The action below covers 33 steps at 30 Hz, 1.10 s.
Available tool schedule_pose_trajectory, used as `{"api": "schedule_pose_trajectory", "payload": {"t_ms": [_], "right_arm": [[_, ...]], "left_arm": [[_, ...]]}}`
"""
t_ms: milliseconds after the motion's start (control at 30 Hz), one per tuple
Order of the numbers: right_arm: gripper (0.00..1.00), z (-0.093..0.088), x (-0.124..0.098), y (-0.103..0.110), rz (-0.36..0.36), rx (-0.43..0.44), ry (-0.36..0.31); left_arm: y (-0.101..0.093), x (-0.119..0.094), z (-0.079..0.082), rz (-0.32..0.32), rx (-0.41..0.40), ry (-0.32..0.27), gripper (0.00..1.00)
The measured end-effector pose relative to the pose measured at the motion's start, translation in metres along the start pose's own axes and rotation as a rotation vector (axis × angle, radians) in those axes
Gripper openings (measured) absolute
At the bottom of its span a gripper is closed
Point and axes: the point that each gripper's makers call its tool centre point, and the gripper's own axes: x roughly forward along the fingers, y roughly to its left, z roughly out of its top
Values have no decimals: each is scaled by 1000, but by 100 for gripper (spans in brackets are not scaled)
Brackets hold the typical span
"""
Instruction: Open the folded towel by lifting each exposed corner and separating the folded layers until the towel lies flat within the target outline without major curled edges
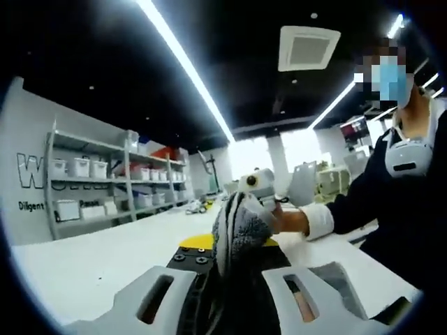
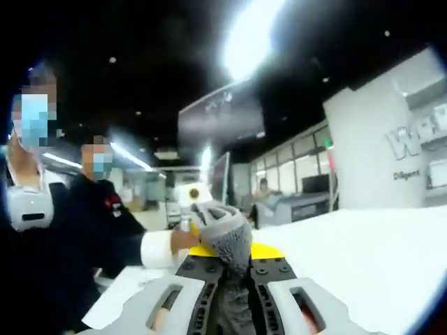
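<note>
Two grippers are holding the grey terry-cloth towel [image 1: 236,230] lifted above the white table [image 1: 91,262]. In the left gripper view, my left gripper [image 1: 237,293] is clamping the towel between its pale jaws. In the right gripper view, my right gripper [image 2: 234,300] is clamping the same towel [image 2: 227,241]. Behind the cloth, a yellow panel [image 2: 264,250] is showing on the gripper body.

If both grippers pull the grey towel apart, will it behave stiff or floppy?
Probably floppy: the towel hangs bunched in folds between the left gripper and right gripper. Its fuzzy surface likely grips rather than slips.
</note>
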Motion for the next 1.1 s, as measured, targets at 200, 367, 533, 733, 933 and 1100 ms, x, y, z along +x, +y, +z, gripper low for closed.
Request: {"api": "schedule_pose_trajectory", "payload": {"t_ms": [200,367,533,733,933,1100], "right_arm": [[4,-5,8,-11,-65,-12,-6],[4,-1,12,-21,-160,-109,-25],[4,-11,16,-29,-209,-154,-2],[4,-17,18,-36,-240,-140,5],[4,-19,19,-42,-267,-124,0],[4,-24,21,-49,-300,-128,20]], "left_arm": [[7,-5,-3,47,-43,11,10],[29,-7,1,196,91,-23,11],[36,-7,-11,233,70,-11,12],[45,-8,-19,303,85,13,15],[52,-9,-21,371,122,15,20],[60,-12,-25,419,152,49,27]]}}
